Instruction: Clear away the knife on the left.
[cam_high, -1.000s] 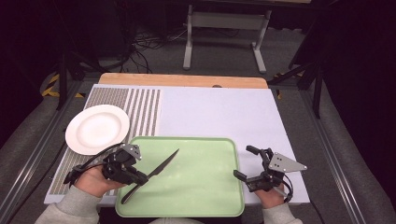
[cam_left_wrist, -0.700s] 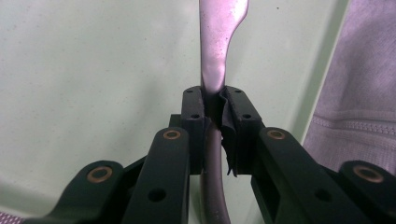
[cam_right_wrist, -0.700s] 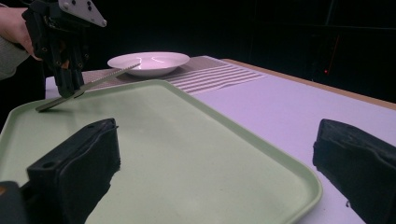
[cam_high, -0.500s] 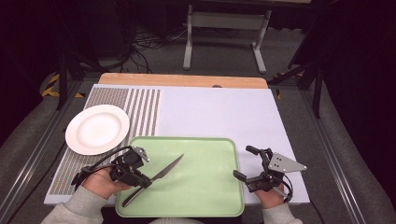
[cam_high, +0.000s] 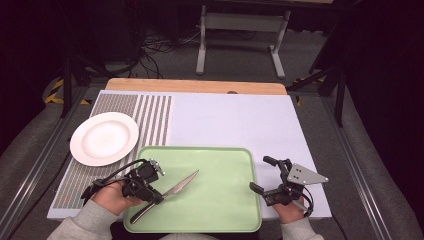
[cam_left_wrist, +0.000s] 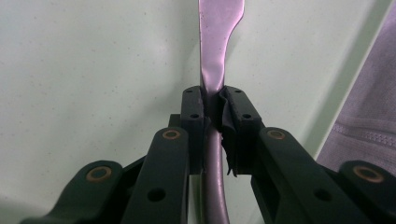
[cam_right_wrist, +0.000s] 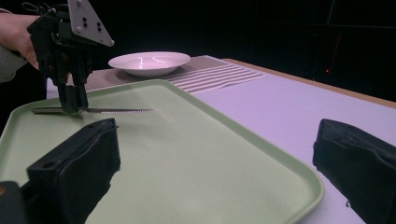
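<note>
A table knife (cam_high: 178, 186) lies slantwise over the left part of the green tray (cam_high: 220, 200), its blade toward the tray's middle. My left gripper (cam_high: 153, 196) is shut on the knife where the handle meets the blade. The left gripper view shows its jaws pinching the knife (cam_left_wrist: 217, 46) above the tray's floor (cam_left_wrist: 93, 60). In the right gripper view the serrated knife (cam_right_wrist: 116, 111) is level and very low over the tray (cam_right_wrist: 187, 154), under the left gripper (cam_right_wrist: 74, 105). My right gripper (cam_high: 260, 173) stands open at the tray's right edge, holding nothing.
A white plate (cam_high: 104, 138) sits left of the tray on the striped part of the mat (cam_high: 150, 115). The pale mat (cam_high: 235, 120) stretches behind the tray to the wooden table edge (cam_high: 195, 86). A person's hands hold both grippers at the near edge.
My left gripper has shifted slightly right and toward the near edge, carrying the knife with it. The right gripper has stayed still.
</note>
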